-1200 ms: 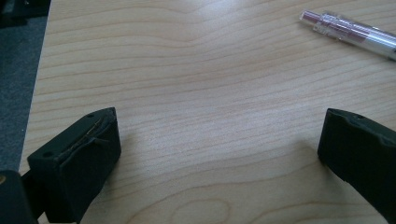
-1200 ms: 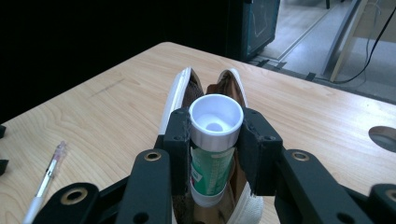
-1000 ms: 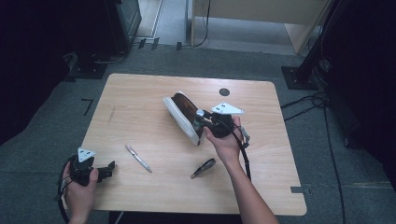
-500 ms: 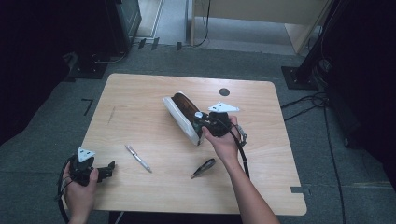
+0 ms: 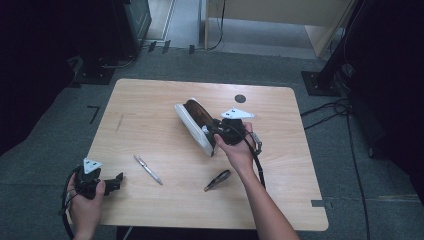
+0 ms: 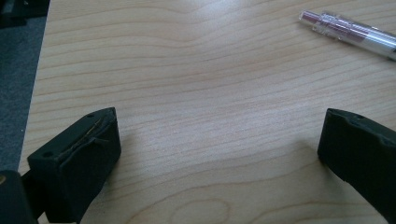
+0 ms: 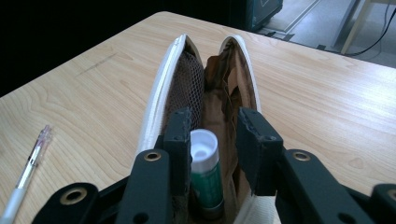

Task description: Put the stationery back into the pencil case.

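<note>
**Right gripper inside open pencil case, left gripper idle at table edge**

High view: wooden table [image 5: 150, 105]. An open pencil case [image 5: 196, 125], white outside and brown inside, sits just right of table centre, running from about 10 o'clock to 4 o'clock. The right gripper [image 5: 220, 134] is at the case's 4 o'clock end, jaws reaching into it, hand [image 5: 239, 152] behind.

Right gripper view: both black jaws stand inside the case mouth, between its two white walls; mesh lining on the left wall, brown lining on the right. A green tube with a white cap [image 7: 205, 172] stands upright between the jaws, against the left one; a gap shows between it and the right jaw. So the jaws are part-way apart and not clamped on the tube. Cannot tell whether the jaw backs press the case walls.

Left gripper [image 5: 116, 181] is at the table's 7 o'clock corner, held in the left hand [image 5: 86, 200]. In the left gripper view its jaws are spread wide over bare wood, nothing between them.

A clear pen [image 5: 148, 169] lies at 1 o'clock from the left gripper, near but apart. A dark pen [image 5: 217, 180] lies at 6 o'clock from the case, just left of the right forearm. A dark round spot [image 5: 240, 98] is on the table at 12 o'clock from the right gripper.
</note>
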Available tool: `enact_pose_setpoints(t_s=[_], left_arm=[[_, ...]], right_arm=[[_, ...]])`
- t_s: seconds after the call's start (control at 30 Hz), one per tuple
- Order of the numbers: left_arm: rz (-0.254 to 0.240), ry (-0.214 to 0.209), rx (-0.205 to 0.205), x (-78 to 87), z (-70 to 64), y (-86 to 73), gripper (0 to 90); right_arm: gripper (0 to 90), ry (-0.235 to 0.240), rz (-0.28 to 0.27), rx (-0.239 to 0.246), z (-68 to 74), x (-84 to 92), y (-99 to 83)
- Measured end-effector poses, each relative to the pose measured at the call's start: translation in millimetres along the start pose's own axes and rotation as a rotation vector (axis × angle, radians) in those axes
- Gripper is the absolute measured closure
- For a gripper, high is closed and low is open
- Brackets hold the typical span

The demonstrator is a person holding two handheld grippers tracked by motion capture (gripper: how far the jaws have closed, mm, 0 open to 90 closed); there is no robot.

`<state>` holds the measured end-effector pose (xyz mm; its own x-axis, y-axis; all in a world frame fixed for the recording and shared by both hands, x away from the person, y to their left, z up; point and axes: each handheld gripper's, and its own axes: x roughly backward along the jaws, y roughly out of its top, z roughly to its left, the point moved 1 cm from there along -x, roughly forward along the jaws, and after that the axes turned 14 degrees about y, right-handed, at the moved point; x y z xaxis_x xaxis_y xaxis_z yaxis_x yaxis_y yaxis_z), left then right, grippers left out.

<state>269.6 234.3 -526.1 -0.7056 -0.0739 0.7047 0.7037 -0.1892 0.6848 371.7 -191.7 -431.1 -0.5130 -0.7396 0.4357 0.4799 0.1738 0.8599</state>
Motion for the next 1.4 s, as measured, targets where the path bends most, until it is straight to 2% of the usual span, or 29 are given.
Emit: enact_pose_setpoints(t_s=[0.17,0.73,0.83,1.1,1.4], left_arm=[[0.000,0.000,0.000,0.0,0.0,0.0,0.0],[0.000,-0.002,-0.001,0.0,-0.2,0.0,0.0],[0.000,-0.001,0.000,0.0,-0.2,0.0,0.0],[0.001,-0.002,-0.001,0.1,-0.2,0.1,0.0],[0.001,-0.002,-0.001,0.1,-0.2,0.1,0.0]], right_arm=[[71.9,0.008,-0.004,0.014,1.9,3.6,-0.1],[70.1,0.028,-0.042,0.037,11.6,35.0,-9.3],[69.7,0.033,-0.042,0.047,12.1,43.3,-14.8],[67.4,0.054,-0.033,0.040,11.5,62.6,-36.3],[64.4,0.070,0.006,0.039,9.3,74.1,-61.6]])
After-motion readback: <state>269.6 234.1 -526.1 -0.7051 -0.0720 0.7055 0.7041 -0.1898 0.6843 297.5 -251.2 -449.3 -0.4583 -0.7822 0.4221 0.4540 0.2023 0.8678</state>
